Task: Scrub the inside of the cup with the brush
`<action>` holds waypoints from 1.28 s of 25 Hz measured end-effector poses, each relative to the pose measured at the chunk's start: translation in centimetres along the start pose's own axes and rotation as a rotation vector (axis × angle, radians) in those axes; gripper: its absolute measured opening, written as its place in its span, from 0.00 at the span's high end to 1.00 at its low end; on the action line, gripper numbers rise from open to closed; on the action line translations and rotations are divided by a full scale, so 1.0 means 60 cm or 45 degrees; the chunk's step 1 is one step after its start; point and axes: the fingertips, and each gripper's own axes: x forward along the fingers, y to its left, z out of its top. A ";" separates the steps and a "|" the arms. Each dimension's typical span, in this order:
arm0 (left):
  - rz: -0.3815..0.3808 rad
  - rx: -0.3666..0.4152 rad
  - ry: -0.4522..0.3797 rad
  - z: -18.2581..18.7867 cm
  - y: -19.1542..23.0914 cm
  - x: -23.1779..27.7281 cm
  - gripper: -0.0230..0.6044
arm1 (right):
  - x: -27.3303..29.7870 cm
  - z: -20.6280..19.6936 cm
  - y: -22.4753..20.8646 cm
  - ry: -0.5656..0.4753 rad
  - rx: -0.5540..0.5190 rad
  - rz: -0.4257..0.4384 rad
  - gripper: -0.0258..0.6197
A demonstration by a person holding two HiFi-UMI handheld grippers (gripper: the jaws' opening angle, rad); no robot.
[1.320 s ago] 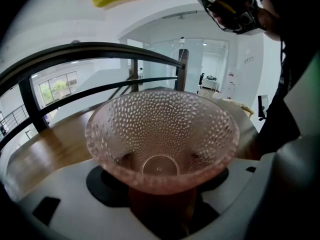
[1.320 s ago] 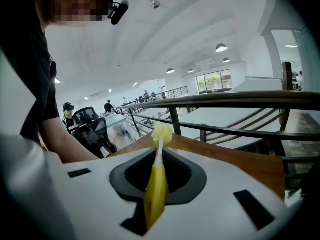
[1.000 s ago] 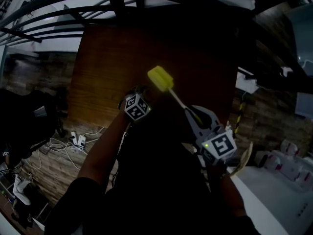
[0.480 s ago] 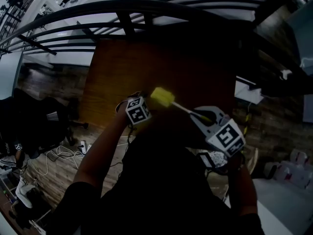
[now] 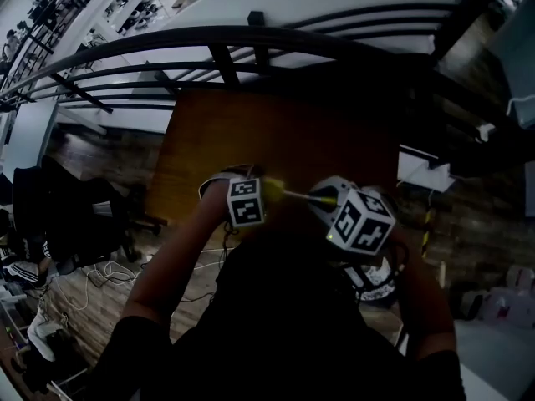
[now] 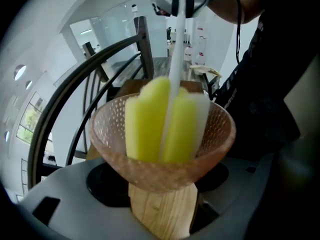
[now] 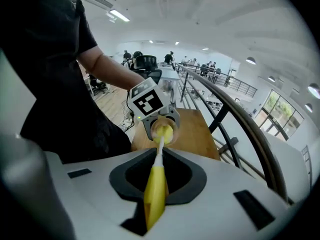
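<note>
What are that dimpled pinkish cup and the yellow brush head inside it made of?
The dimpled pinkish cup: translucent, glossy, so glass or plastic; its foot shows wood grain. The yellow brush head: matte and blocky, probably foam sponge, on a smooth white stem, likely plastic.

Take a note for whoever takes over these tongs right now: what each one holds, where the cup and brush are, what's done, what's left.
Left tongs: shut on the wooden base of the cup, which is held in the air.
Right tongs: shut on the brush by its yellow handle.
Brush: its yellow sponge head sits inside the cup, whose mouth faces the right tongs.
Done: both picked up, brush inserted.
Left: scrub round the inside; how much is scrubbed already can't be told.
</note>
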 end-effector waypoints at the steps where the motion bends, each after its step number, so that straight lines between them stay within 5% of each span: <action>1: 0.012 0.025 0.010 0.007 -0.005 -0.007 0.42 | 0.003 0.005 0.004 0.015 -0.022 0.009 0.89; 4: 0.052 0.079 0.052 0.014 -0.013 -0.017 0.42 | 0.007 0.013 0.010 0.023 -0.062 0.022 0.89; 17: -0.003 -0.029 0.008 0.003 -0.013 -0.020 0.42 | -0.065 0.000 0.019 -0.129 -0.033 0.116 0.89; 24: -0.005 -0.018 0.010 0.007 -0.003 -0.026 0.42 | -0.107 -0.010 0.005 -0.094 -0.059 0.121 0.89; 32: -0.002 0.039 -0.026 0.050 -0.005 -0.057 0.42 | -0.047 0.015 0.006 -0.038 -0.055 0.105 0.89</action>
